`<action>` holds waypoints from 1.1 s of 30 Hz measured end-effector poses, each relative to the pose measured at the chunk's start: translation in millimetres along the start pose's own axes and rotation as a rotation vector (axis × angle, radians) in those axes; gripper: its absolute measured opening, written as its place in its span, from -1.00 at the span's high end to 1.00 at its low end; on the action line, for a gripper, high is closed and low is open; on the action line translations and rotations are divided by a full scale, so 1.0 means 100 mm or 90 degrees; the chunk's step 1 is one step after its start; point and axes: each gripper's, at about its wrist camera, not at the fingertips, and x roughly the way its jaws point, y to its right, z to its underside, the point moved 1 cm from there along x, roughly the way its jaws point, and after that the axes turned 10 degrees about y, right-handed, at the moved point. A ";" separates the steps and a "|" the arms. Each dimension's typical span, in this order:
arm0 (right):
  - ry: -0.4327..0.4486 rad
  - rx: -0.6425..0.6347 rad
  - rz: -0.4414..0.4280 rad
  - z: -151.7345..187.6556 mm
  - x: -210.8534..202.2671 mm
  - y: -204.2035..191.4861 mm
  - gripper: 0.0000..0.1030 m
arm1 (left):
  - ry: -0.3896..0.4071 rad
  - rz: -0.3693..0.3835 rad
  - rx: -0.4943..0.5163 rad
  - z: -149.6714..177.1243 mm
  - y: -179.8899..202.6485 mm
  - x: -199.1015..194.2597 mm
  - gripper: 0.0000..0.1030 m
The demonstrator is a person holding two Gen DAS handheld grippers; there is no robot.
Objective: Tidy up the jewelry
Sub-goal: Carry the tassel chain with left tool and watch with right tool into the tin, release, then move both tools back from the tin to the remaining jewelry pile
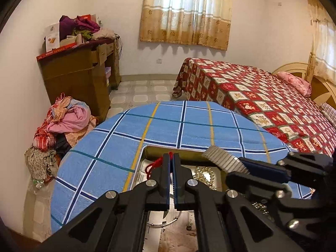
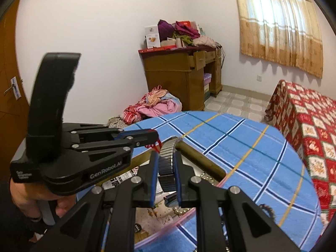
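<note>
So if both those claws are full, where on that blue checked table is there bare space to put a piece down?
The blue checked cloth lies bare between the open box and the far edge, and toward the red bedspread. It is crowded near the left gripper with its red cord and the right gripper with its metal band.

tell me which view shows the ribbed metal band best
The right wrist view: the ribbed metal band runs lengthwise between the right tongs, shut on it, ribs clear along its length. The left wrist view shows only its free end, sticking out from those tongs over the open box.
</note>
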 end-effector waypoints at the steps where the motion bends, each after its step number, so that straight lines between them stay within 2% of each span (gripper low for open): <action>1: -0.006 0.004 0.003 0.03 0.05 0.01 0.68 | -0.002 -0.002 -0.001 0.01 -0.01 0.02 0.99; 8: -0.060 0.017 0.009 0.25 0.23 0.05 0.67 | -0.027 -0.014 0.007 0.11 -0.05 0.19 0.98; 11: -0.057 0.008 0.022 0.30 0.21 0.02 0.63 | -0.029 -0.021 0.014 0.15 -0.03 0.18 0.96; 12: -0.059 0.013 0.027 0.31 0.19 0.03 0.60 | -0.032 -0.020 0.013 0.15 -0.03 0.18 0.93; 14: -0.059 0.021 0.035 0.31 0.14 0.05 0.25 | -0.035 -0.019 0.011 0.17 -0.03 0.17 0.83; 15: -0.056 0.024 0.039 0.32 0.12 0.06 0.17 | -0.035 -0.020 0.010 0.17 -0.02 0.15 0.64; 16: -0.054 0.026 0.042 0.32 0.09 0.07 0.09 | -0.033 -0.021 0.010 0.17 -0.01 0.13 0.25; 17: -0.053 0.027 0.045 0.32 0.06 0.08 0.09 | -0.025 -0.025 0.011 0.17 0.00 0.10 0.01; 18: -0.051 0.028 0.049 0.33 0.02 0.08 0.09 | -0.010 -0.033 0.014 0.17 0.01 0.04 -0.40; 19: -0.050 0.030 0.053 0.33 0.00 0.09 0.08 | 0.001 -0.040 0.017 0.16 0.03 0.01 -0.50; 23: -0.044 0.045 0.061 0.36 -0.09 0.15 -0.09 | 0.000 -0.035 0.019 0.16 0.09 -0.03 -0.50; 31: -0.048 0.053 0.068 0.37 -0.13 0.19 -0.11 | -0.013 -0.047 -0.005 0.24 0.12 0.01 -0.50; 33: -0.046 0.057 0.068 0.38 -0.18 0.21 -0.17 | -0.012 -0.049 -0.010 0.27 0.12 -0.03 -0.50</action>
